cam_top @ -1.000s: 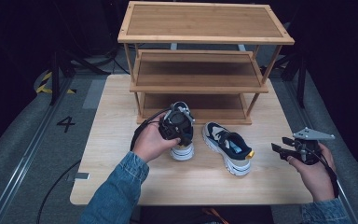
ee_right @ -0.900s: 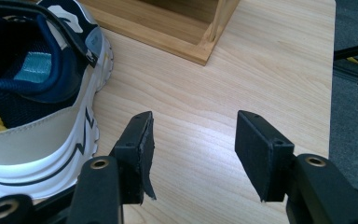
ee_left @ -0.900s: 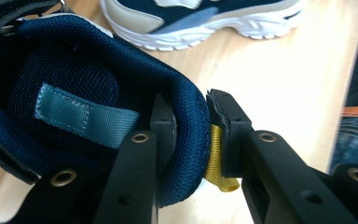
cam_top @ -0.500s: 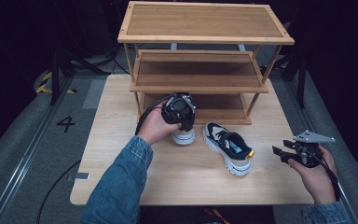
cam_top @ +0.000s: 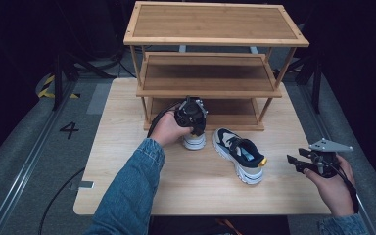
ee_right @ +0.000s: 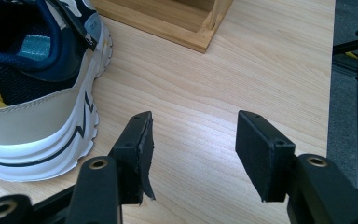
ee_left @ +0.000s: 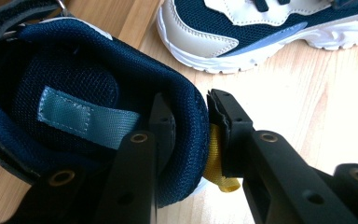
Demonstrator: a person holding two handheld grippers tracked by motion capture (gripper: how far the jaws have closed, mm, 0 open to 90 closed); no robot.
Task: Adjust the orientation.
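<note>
Your left gripper (ee_left: 191, 135) pinches the left sneaker's (ee_left: 74, 107) heel collar; your right gripper (ee_right: 193, 144) hangs wide, empty.

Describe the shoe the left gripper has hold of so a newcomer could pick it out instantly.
Start at the wooden shoe rack on the table. Two sneakers sit before its bottom shelf. It is the held sneaker, nearer the rack, its navy heel collar pinched by the left gripper; the free sneaker lies untouched.

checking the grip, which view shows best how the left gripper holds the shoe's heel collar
The left gripper view: the left gripper is shut on the held shoe's heel collar, one jaw inside, one outside by the yellow pull tab. The high view shows the hand covering that shoe.
</note>
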